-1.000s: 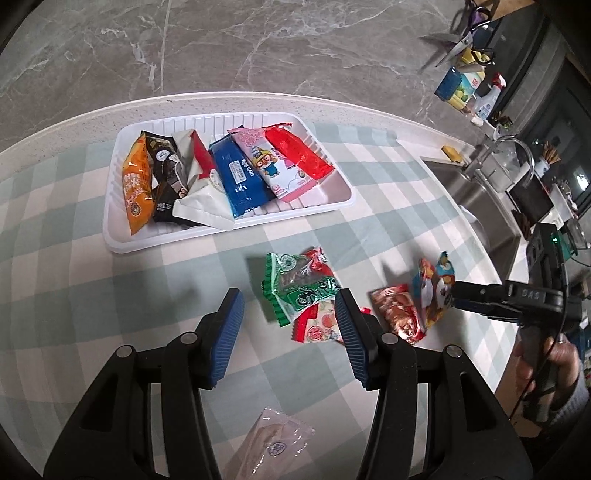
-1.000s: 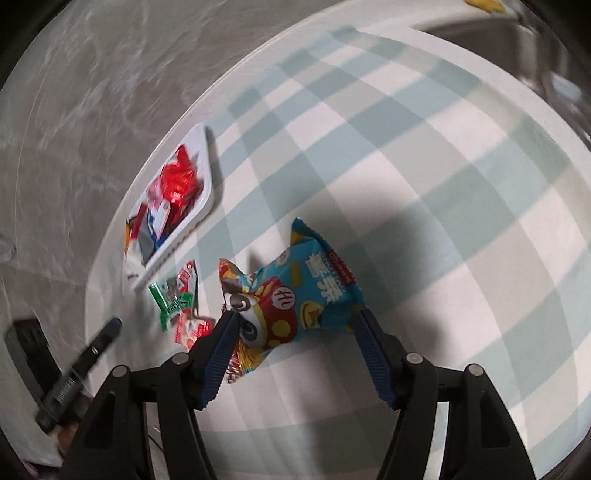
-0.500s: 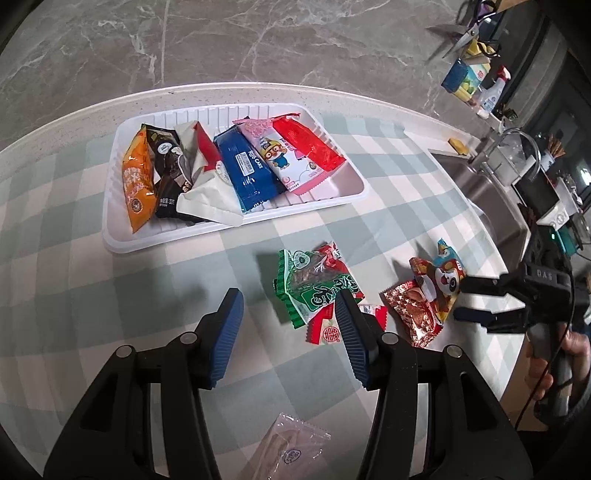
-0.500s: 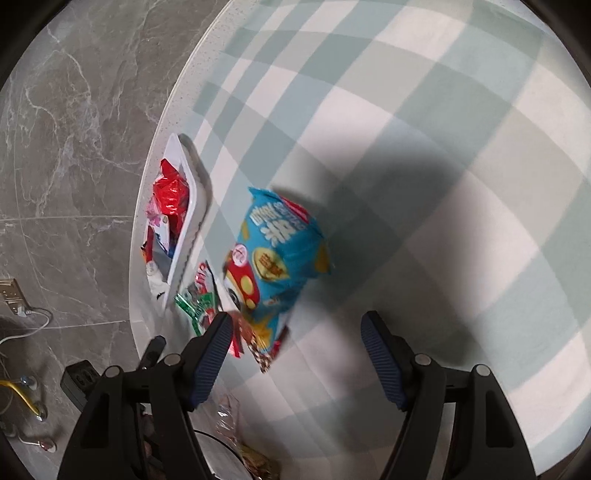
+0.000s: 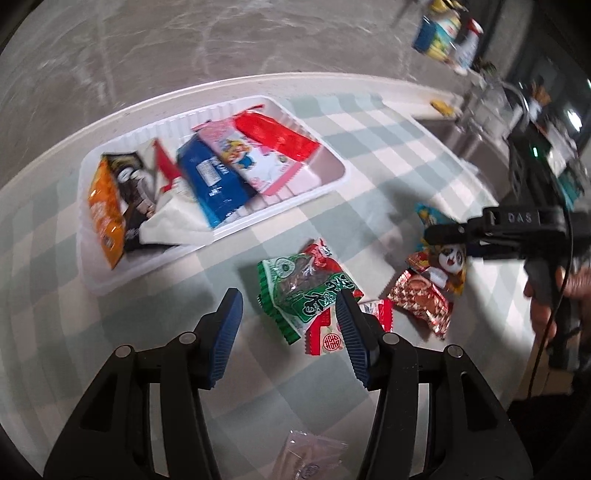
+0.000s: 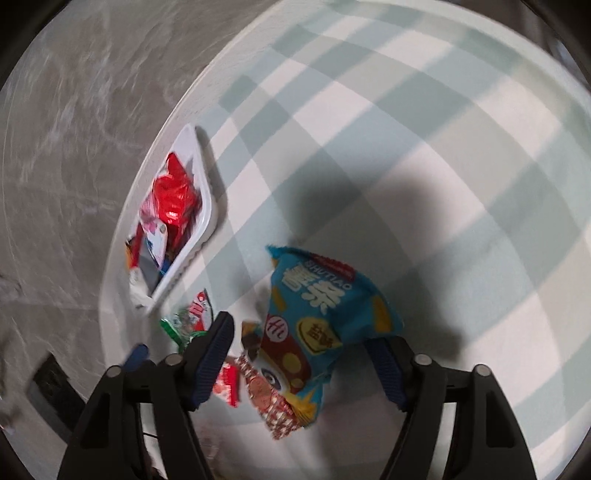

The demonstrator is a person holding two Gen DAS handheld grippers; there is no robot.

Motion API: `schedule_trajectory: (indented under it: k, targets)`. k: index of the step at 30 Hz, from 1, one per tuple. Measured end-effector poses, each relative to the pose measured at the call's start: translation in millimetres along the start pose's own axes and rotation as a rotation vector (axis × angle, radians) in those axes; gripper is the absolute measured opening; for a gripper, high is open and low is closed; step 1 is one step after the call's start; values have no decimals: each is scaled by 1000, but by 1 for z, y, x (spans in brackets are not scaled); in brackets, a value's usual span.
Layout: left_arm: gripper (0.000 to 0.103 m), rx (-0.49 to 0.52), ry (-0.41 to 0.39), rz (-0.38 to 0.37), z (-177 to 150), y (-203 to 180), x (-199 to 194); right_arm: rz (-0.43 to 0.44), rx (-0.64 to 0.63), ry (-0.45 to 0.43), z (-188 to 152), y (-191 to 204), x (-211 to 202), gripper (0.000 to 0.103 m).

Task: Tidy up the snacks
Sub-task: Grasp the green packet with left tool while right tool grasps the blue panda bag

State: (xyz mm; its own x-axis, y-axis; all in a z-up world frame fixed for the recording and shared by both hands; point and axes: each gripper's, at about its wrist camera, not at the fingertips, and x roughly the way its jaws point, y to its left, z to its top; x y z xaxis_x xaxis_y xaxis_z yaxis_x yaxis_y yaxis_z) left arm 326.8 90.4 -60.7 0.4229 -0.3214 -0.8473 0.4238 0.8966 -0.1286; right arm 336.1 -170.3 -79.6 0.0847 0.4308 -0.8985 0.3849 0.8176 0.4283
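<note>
A white tray (image 5: 332, 184) at the back left holds several snack packets. In front of it lie a green packet (image 5: 306, 291), a small red-and-white packet (image 5: 328, 338), a red foil packet (image 5: 421, 299) and a blue snack bag (image 6: 321, 314). My left gripper (image 5: 290, 332) is open just short of the green packet, and its right finger overlaps that packet's edge. My right gripper (image 6: 299, 362) straddles the blue snack bag with its jaws closing. The right pad is at the bag's edge and the left pad stands apart from it. In the left wrist view the right gripper (image 5: 443, 240) hovers over that bag.
The round table has a green-and-white checked cloth (image 5: 388, 155) and a grey marble floor beyond its edge. A clear wrapper (image 5: 314, 454) lies near the front. A sink (image 5: 476, 136) and bottles (image 5: 443, 33) stand at the back right. A person's hand (image 5: 546, 306) grips the right handle.
My left gripper has rolled and moved closer to the green packet. My right gripper has come down around the blue bag, and its jaws have narrowed after widening.
</note>
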Motion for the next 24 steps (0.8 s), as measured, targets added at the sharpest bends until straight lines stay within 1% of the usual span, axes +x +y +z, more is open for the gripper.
schedule_trajectory:
  k: [1,2,4,7,12,14,18,24]
  targets:
    - [51,29,7,1,2,-3,3,-12,-33,0,2,2,1,59]
    - [51,60,13,1,3,-7,6,-22,-56,2,3,2,2,51]
    - [52,127,26,0,6,-15,11,-21,-85,5,4,2,2,48]
    - [53,246,45,6,8,-27,20,-23,-121,7,4,3,2,48]
    - [53,401,85,34,14,-41,38,-42,-164,0,2,7,4,48]
    - [53,448,105,44,14,-45,46,-41,-169,-1,2,8,5,48]
    - [54,505,128,44,16,-49,61,-38,-175,-3,1,7,5,48]
    - [54,511,143,32,23,-51,78,-56,-200,-10,-1,10,5,48]
